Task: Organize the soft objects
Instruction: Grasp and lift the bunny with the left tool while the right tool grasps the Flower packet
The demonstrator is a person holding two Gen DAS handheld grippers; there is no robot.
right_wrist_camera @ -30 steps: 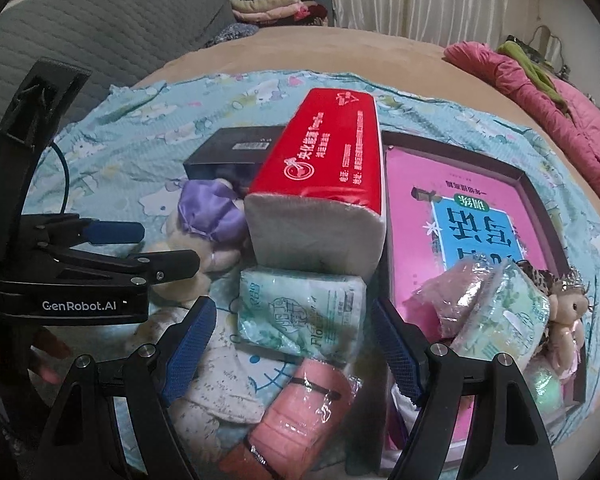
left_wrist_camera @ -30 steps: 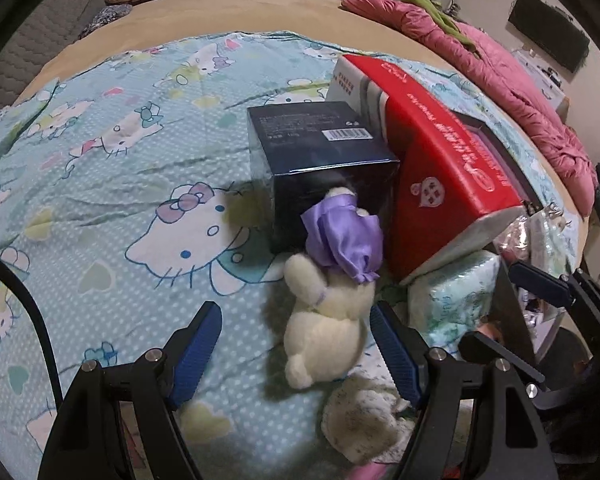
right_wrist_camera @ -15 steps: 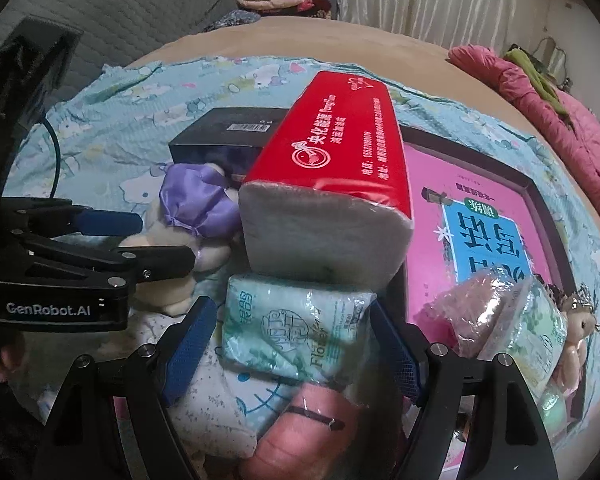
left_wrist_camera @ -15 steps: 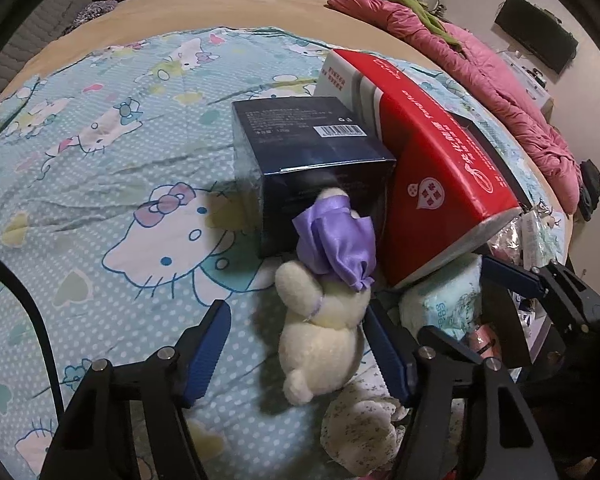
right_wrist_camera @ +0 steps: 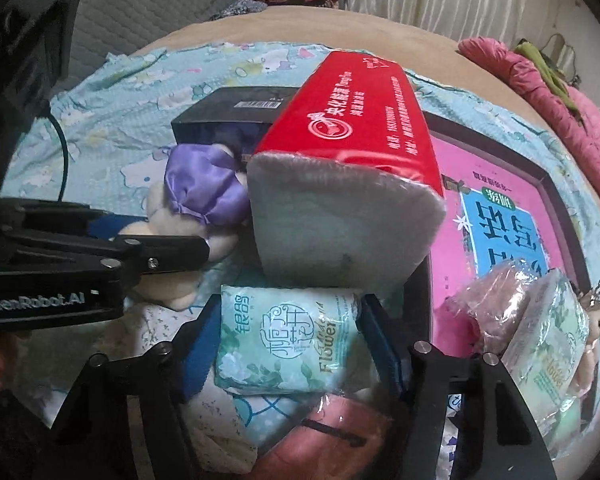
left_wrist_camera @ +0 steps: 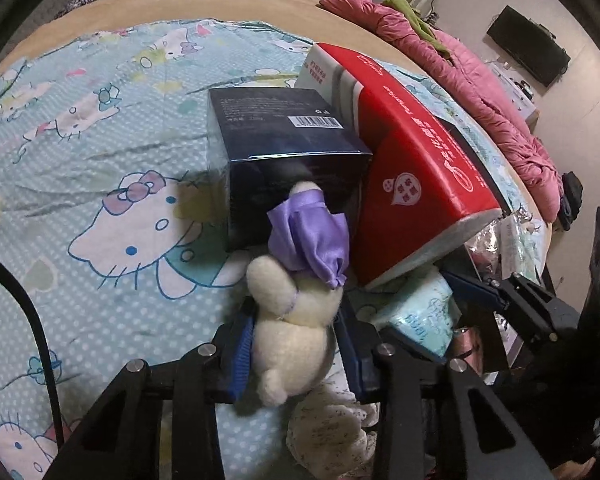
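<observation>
My left gripper (left_wrist_camera: 296, 344) is closing on the cream plush toy (left_wrist_camera: 296, 332), whose body sits between the blue pads, which already look pressed into its sides. My right gripper (right_wrist_camera: 284, 344) is closing too, around the green tissue pack (right_wrist_camera: 288, 340) lying between its jaws; whether those pads bear on it yet I cannot tell. Just ahead of the left jaws, the toy's purple-capped head leans against the dark blue box (left_wrist_camera: 288, 152). Ahead of the right jaws, the big red tissue pack (right_wrist_camera: 348, 168) overhangs the green one and seems to rest on it. My worry is that lifting the green pack may tip the red one over, and the squashy plush could slip if I hold it only by its lower body.
</observation>
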